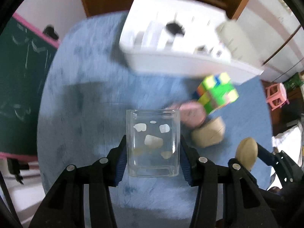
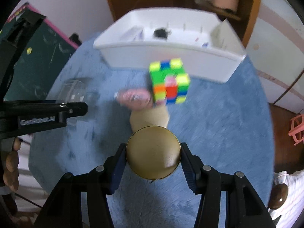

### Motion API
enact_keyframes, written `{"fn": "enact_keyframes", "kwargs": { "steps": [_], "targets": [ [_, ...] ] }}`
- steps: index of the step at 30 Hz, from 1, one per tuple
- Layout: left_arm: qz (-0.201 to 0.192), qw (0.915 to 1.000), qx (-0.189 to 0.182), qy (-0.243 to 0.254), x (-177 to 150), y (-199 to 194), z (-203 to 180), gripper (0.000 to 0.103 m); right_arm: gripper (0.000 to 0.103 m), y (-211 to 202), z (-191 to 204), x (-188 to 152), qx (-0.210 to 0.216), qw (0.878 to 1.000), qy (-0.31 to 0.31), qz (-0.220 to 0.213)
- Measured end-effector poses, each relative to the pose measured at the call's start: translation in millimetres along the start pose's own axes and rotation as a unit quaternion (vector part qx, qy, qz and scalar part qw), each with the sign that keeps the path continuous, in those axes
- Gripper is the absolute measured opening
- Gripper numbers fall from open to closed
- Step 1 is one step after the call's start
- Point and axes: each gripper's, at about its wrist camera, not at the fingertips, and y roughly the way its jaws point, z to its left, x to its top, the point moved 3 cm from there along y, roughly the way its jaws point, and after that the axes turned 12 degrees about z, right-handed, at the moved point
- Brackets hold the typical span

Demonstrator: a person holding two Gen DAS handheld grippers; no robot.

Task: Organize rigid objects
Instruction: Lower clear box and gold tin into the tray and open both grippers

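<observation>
Item 1. A clear square glass jar (image 1: 153, 143) is held by the left gripper (image 1: 153, 156); the blue pads are pressed against its two side walls, jaws closed on it. Pale patches are seen through the glass. In the right wrist view the same jar (image 2: 76, 91) is seen blurred at 9 o'clock, beside the black body of the left gripper.

Item 2. A round brass-coloured tin (image 2: 153, 152) is held by the right gripper (image 2: 153, 156), jaws closed on its rim from both sides. In the left wrist view the tin (image 1: 247, 152) is seen edge-on at 4 o'clock.

Item 3. A multicoloured puzzle cube (image 2: 169, 81) is set on the blue fuzzy mat (image 2: 218, 123), just in front of the white bin, at 12 o'clock from the tin.

Item 4. A pink oval object (image 2: 134, 96), too blurred to be identified, is lying just beside the cube at its 9 o'clock.

Item 5. A beige block (image 1: 208, 133) is lying on the mat at 6 o'clock from the cube, near the pink object.

Item 6. A white plastic bin (image 2: 171, 55) is placed at the far edge of the mat, at 12 o'clock; a small black item (image 2: 161, 32) and white dividers are seen inside.

Item 7. A dark green chalkboard (image 1: 20, 72) with a pink frame is seen at 9 o'clock.
</observation>
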Motion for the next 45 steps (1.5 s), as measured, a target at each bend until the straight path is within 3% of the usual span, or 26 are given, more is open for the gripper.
{"fn": "enact_keyframes", "kwargs": {
  "steps": [8,16,24,30,37,45],
  "targets": [
    [-0.075,0.9962,-0.018,0.038,41,-74,-14,0.052,0.055,-69,-14,53,0.001,0.997,0.040,-0.060],
    [-0.152,0.9863,-0.020,0.062,97,-143,-27,0.052,0.055,-149,-38,117,-0.006,0.988,0.075,-0.136],
    [-0.193,0.9790,-0.017,0.064,145,-169,-33,0.052,0.055,-189,-48,169,-0.021,0.979,0.096,-0.179],
    [-0.164,0.9844,-0.010,0.063,176,-134,-40,0.052,0.055,-165,-54,196,-0.036,0.981,0.109,-0.159],
    [-0.108,0.9920,0.015,0.063,202,-72,-42,0.052,0.055,-100,-67,211,-0.052,0.985,0.131,-0.098],
    [-0.054,0.9946,0.043,0.078,212,-15,-45,0.052,0.055,-30,-79,215,-0.068,0.986,0.149,-0.027]
  ]
}}
